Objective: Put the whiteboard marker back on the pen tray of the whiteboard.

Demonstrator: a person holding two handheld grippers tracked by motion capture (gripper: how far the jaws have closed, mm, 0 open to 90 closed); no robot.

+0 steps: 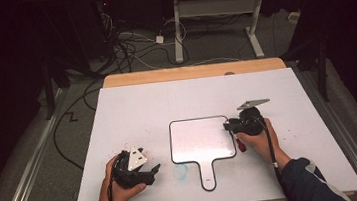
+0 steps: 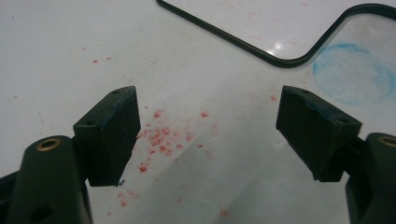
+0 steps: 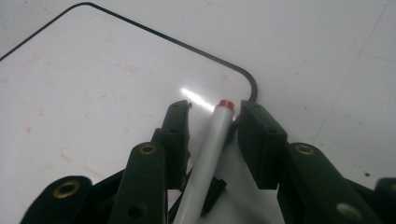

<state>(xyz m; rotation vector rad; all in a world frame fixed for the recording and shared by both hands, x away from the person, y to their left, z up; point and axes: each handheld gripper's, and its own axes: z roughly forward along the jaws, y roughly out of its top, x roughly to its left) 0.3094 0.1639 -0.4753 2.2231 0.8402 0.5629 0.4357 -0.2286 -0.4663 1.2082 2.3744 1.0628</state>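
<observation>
My right hand-held gripper (image 3: 212, 123) sits at the right edge of the small whiteboard (image 1: 200, 138) on the table (image 1: 287, 104). Jaws partly apart w/ a white marker (image 3: 205, 163), red tip, btwn them; it leans toward the right pad, left pad clear of it. Can't tell if it's touching, so not clamped. My left hand-held gripper (image 2: 208, 133) hangs wide open over red crumbs (image 2: 161, 137), nothing in it, near a blue smudge (image 2: 352, 74).

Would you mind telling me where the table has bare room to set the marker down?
The far table beyond the whiteboard is bare, as is its far left. It is crowded by the board's right edge, where the right gripper brackets the marker, and near its handle beside the left gripper.
</observation>
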